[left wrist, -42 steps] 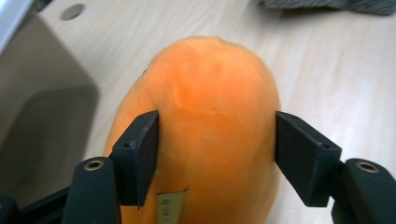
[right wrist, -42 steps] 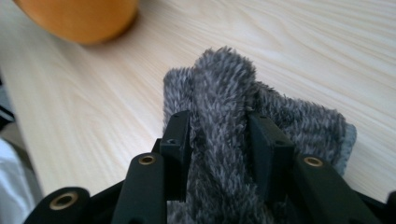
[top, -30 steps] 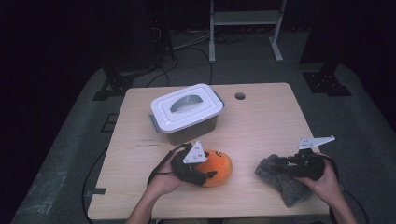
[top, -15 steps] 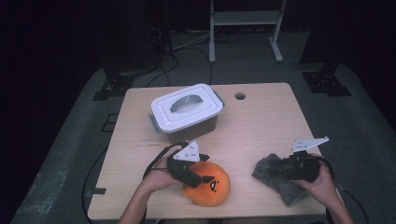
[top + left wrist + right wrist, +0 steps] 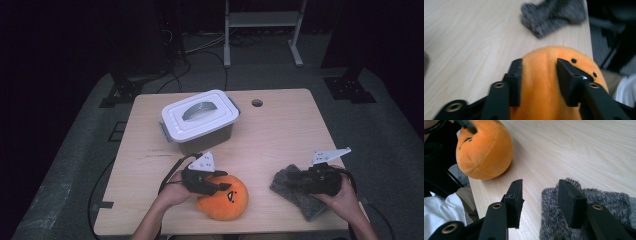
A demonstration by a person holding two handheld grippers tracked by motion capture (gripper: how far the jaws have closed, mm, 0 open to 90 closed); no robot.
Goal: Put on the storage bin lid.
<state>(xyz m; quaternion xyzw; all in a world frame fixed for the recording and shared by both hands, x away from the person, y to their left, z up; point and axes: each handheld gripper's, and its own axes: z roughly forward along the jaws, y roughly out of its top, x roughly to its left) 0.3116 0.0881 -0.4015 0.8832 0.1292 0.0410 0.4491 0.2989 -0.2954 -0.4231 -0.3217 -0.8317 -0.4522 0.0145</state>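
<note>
Plainly, the left hand-held gripper (image 5: 539, 82), just closing, clamps the unlabelled orange plush (image 5: 544, 100); right hand-held gripper (image 5: 540, 205) gapes over grey cloth (image 5: 599, 202).

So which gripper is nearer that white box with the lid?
Left. The left gripper grips the orange plush just in front of the box; the right gripper sits over the grey cloth, farther off.

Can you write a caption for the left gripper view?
Tongs squeezing an orange plush toy near a grey cloth.
</note>
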